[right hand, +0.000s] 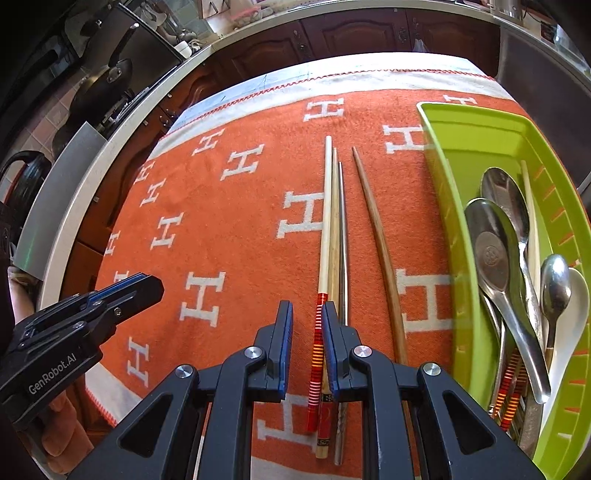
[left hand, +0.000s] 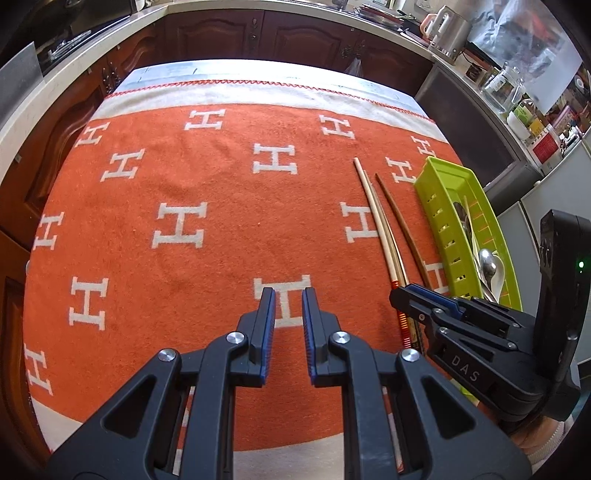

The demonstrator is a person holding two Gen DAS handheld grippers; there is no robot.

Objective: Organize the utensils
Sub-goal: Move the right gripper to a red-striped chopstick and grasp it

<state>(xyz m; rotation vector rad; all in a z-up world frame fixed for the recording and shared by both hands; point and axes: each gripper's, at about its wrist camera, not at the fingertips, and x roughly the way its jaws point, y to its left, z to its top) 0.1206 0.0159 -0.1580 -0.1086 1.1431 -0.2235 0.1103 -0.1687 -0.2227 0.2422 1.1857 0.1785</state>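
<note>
Several chopsticks lie lengthwise on the orange cloth: a pale one with a red-striped handle (right hand: 325, 236), a tan one and a metal one (right hand: 342, 236) beside it, and a dark brown one (right hand: 376, 240) apart to the right. My right gripper (right hand: 306, 314) is open above the red-striped handle, which shows between its fingers. A green tray (right hand: 443, 192) on the right holds metal spoons (right hand: 495, 243), a white spoon and chopsticks. My left gripper (left hand: 288, 299) is open and empty over bare cloth, left of the chopsticks (left hand: 376, 218) and tray (left hand: 432, 206).
The table is covered by an orange cloth with white H marks (left hand: 181, 225). Dark wood cabinets and a pale counter (left hand: 221, 7) ring the table. A kettle and jars (left hand: 447, 33) stand on the counter at the right.
</note>
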